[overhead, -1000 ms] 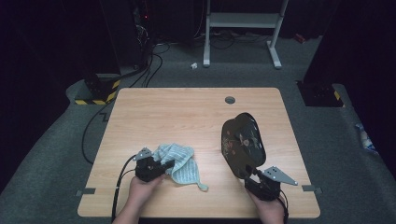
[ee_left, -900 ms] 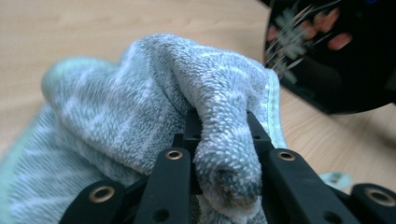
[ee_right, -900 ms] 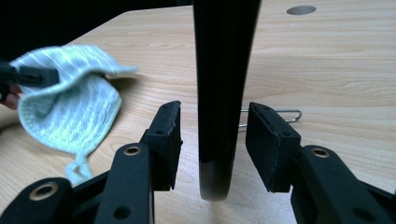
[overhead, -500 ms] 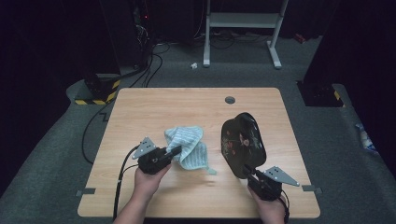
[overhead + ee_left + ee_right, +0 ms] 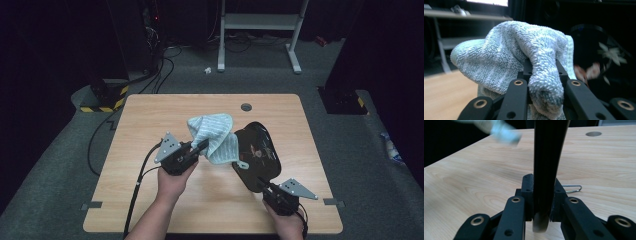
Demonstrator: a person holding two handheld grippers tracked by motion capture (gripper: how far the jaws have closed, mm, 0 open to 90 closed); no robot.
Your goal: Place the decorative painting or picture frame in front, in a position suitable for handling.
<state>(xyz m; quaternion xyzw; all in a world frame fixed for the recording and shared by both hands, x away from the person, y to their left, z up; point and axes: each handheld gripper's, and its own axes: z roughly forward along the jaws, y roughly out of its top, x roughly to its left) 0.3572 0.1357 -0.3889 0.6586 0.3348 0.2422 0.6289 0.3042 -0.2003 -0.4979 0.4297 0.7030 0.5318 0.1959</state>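
Note:
A light blue terry towel (image 5: 214,134) hangs bunched in the air from my left gripper (image 5: 201,146), which is shut on a fold of it. In the left gripper view the towel (image 5: 519,50) drapes over both jaws of that gripper (image 5: 544,73). Just right of the towel stands a black plate (image 5: 259,156) with a flower pattern, tilted up on edge; the towel touches its face. My right gripper (image 5: 263,185) is shut on the plate's lower rim, and its jaws have just been closing on it. In the right gripper view the rim (image 5: 549,150) rises between the jaws of the right gripper (image 5: 543,195).
The wooden table (image 5: 150,120) has a round cable hole (image 5: 246,107) at the back. A small wire clip (image 5: 574,188) lies on the wood beside the right jaws. The left gripper's cable (image 5: 136,187) trails to the front edge. A white metal frame (image 5: 260,22) stands on the floor behind.
My left gripper has lifted the towel off the table and carried it up and right against the plate. The right gripper and plate have stayed in place.

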